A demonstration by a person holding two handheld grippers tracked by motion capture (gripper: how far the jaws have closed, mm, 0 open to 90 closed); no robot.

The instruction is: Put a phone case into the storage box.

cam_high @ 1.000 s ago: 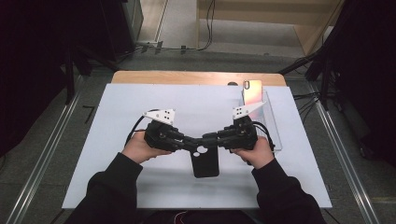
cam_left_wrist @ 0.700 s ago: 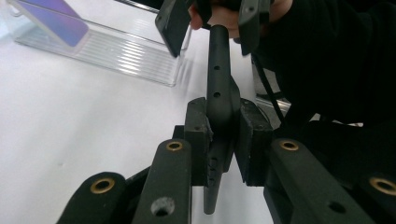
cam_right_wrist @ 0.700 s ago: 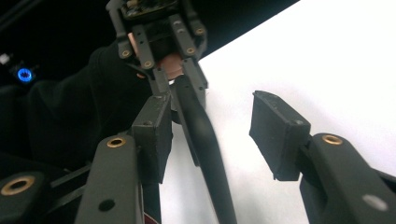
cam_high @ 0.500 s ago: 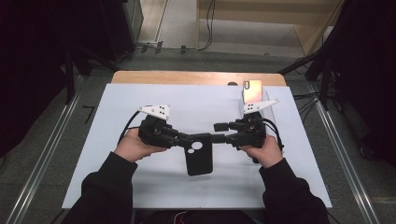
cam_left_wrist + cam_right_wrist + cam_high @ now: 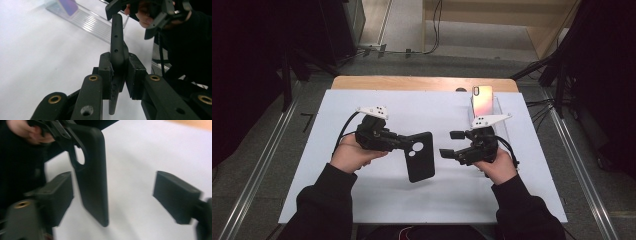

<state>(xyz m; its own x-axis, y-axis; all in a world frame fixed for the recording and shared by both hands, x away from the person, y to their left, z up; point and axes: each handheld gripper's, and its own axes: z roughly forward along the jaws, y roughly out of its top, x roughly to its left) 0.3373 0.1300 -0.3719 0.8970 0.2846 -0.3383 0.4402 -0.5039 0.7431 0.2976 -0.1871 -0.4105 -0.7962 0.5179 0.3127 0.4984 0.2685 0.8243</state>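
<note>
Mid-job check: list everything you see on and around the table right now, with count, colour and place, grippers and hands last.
phone case: one, black, held off the white table top at its middle by the left gripper
phone: one, pinkish and shiny, propped on the stand at the far right
stand: one, clear plastic, far right of the table
table: one, white top with a wooden strip along the far edge
left gripper: one, black, shut on the phone case's edge
right gripper: one, black; its jaws have just been opening and stand wide, apart from the phone case
left hand: one, dark sleeve, left of centre
right hand: one, dark sleeve, right of centre
</note>
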